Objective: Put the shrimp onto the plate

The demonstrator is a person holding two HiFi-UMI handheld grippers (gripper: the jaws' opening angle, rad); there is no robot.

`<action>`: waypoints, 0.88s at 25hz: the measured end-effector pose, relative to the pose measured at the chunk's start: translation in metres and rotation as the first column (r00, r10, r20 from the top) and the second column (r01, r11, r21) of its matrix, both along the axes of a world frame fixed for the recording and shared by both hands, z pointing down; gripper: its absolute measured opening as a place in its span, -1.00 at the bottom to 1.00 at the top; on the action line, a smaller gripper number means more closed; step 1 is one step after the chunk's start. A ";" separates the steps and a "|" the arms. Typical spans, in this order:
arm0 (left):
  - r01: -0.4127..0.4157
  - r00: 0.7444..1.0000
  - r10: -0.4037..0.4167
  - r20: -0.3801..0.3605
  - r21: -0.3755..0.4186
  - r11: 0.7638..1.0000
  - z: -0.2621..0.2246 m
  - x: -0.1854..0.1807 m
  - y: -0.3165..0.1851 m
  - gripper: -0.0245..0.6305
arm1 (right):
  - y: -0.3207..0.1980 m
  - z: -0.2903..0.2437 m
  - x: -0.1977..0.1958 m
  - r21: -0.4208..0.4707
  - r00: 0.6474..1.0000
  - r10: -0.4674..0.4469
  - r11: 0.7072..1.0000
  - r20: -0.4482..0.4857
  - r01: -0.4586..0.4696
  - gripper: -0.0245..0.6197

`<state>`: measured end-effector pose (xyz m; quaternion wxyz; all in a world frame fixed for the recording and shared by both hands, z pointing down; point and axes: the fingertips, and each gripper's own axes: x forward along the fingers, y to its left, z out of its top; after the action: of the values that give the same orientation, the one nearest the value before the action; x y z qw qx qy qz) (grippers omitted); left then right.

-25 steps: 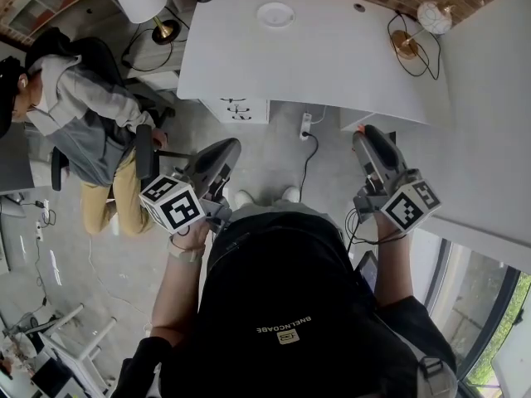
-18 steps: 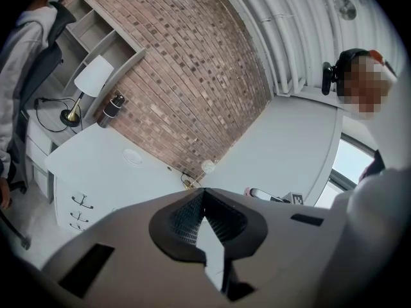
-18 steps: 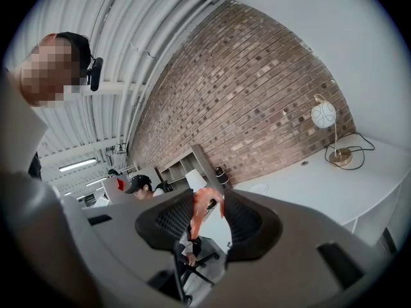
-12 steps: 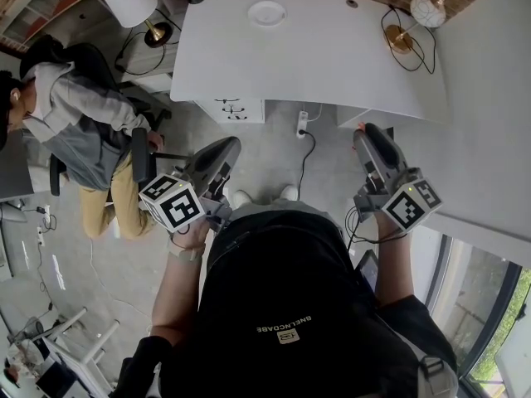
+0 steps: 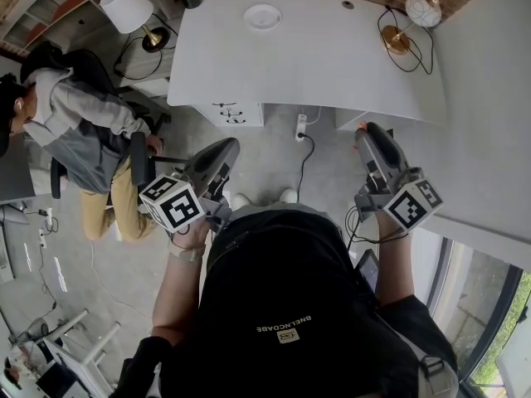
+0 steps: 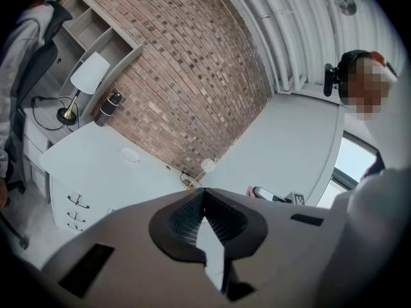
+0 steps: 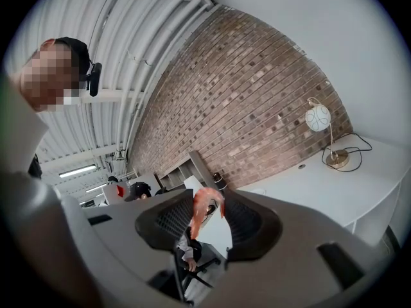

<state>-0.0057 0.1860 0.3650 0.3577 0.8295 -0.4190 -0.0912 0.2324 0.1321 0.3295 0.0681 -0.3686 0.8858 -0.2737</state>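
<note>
Pinching the shrimp (image 7: 199, 207) between its closed jaws, the right hand-held gripper (image 7: 209, 196) is raised in front of the person's body. The shrimp is pink-orange, curled at the top, with its tail hanging down between the black pads. The left hand-held gripper (image 6: 204, 192) has its jaws shut tip to tip with nothing between them. In the head view both are held over the grey floor (image 5: 274, 152), the left one at the left and the right one at the right, well apart from each other and well short of the bench (image 5: 332, 56). The bench is white and stands against a brick wall (image 6: 186, 88). The plate (image 5: 262, 16), small, round and white, lies near the bench's far edge, and nothing can be seen on it. A globe lamp (image 5: 421, 11) with a brass foot and a black cable stands at the bench's far right corner. White drawers (image 5: 234, 111) sit under the bench's left end, and a power strip (image 5: 304, 126) lies on the floor just beside them. Left of the bench, a lamp with a white shade (image 5: 126, 7) stands on a lower surface. Further left, another person (image 5: 75, 127) in a grey jacket sits on a chair.
</note>
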 end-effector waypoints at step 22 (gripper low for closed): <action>0.063 0.997 -0.062 0.047 -0.024 0.998 0.007 0.051 -0.005 -0.95 | -0.020 0.008 0.059 0.007 0.997 -0.052 0.999 0.053 0.052 -0.46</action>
<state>0.0457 0.1806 0.3720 0.3554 0.8133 -0.4541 -0.0781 0.2919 0.1124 0.3371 0.0853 -0.3378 0.8938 -0.2825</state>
